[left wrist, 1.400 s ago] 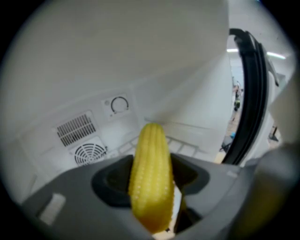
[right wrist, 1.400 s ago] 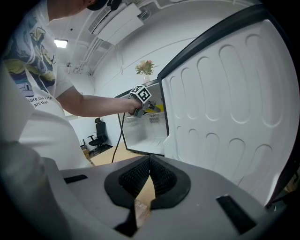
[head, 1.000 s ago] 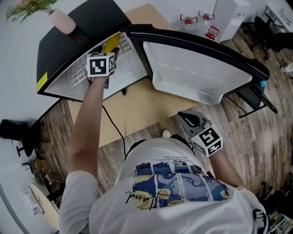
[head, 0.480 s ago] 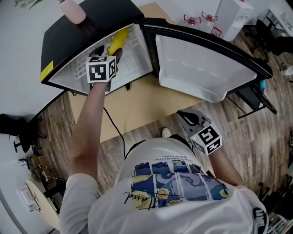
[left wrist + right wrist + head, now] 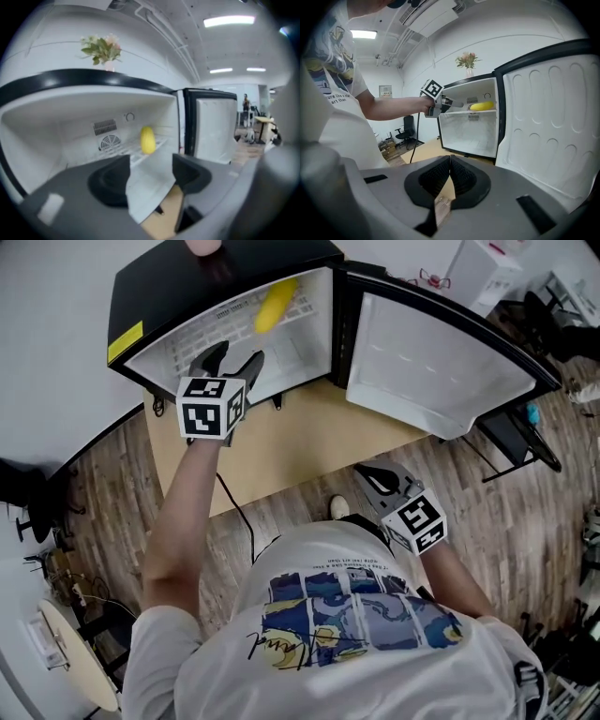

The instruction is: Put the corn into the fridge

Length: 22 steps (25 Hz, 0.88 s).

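The yellow corn [image 5: 275, 304] lies on the white wire shelf inside the open black fridge [image 5: 131, 329]; it also shows as corn [image 5: 147, 139] and corn [image 5: 482, 106]. My left gripper [image 5: 234, 357] hovers just in front of the fridge opening, short of the corn. Its jaws stand wide and are closing, with nothing between them. Seen from its own camera, the left gripper [image 5: 151, 168] points at the shelf. My right gripper [image 5: 375, 476] stays low near the person's body, below the fridge door [image 5: 441, 362]. The right gripper [image 5: 450, 161] is shut and empty.
The fridge stands on a light wooden platform [image 5: 309, 451], and a black cable [image 5: 230, 498] trails off it. A vase of flowers [image 5: 468, 60] sits on the fridge top. Bottles with red caps [image 5: 431, 279] stand behind. A black office chair [image 5: 19, 498] is at the left.
My left gripper has drawn back out of the fridge, away from the corn, which stays on the shelf. The right gripper has barely shifted.
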Available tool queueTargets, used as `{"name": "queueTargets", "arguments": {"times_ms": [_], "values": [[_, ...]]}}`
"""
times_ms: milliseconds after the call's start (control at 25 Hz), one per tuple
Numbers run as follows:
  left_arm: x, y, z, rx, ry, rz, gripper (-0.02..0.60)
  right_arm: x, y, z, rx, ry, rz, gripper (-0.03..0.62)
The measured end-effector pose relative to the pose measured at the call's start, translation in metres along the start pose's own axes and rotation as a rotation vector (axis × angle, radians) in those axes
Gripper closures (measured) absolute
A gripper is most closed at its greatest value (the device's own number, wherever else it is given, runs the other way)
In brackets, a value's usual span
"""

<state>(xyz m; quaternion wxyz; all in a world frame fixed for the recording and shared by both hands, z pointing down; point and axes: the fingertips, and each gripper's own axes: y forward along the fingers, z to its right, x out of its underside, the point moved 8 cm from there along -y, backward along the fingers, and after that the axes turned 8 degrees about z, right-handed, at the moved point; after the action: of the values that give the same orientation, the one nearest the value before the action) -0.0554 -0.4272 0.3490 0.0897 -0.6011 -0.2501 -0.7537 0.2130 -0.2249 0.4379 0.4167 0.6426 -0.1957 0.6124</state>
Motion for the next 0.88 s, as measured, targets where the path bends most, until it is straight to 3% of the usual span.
{"name": "queueTargets", "arguments": {"times_ms": [360,560,720,880], "values": [[0.050,-0.105,0.018,0.066,-0.021,0.038,0.450,-0.007,0.016,-0.062,0.009,-0.035,0.000,0.582],[0.077,-0.168,0.033,0.166,-0.077,0.074,0.571,-0.009,0.023,-0.098,0.010,-0.052,0.002,0.583],[0.099,-0.221,0.047,0.257,-0.174,0.115,0.572,-0.009,0.023,-0.125,0.017,-0.058,-0.004,0.583],[0.124,-0.277,0.056,0.297,-0.252,0.110,0.572,-0.006,0.024,-0.158,0.015,-0.064,-0.003,0.583]]}}
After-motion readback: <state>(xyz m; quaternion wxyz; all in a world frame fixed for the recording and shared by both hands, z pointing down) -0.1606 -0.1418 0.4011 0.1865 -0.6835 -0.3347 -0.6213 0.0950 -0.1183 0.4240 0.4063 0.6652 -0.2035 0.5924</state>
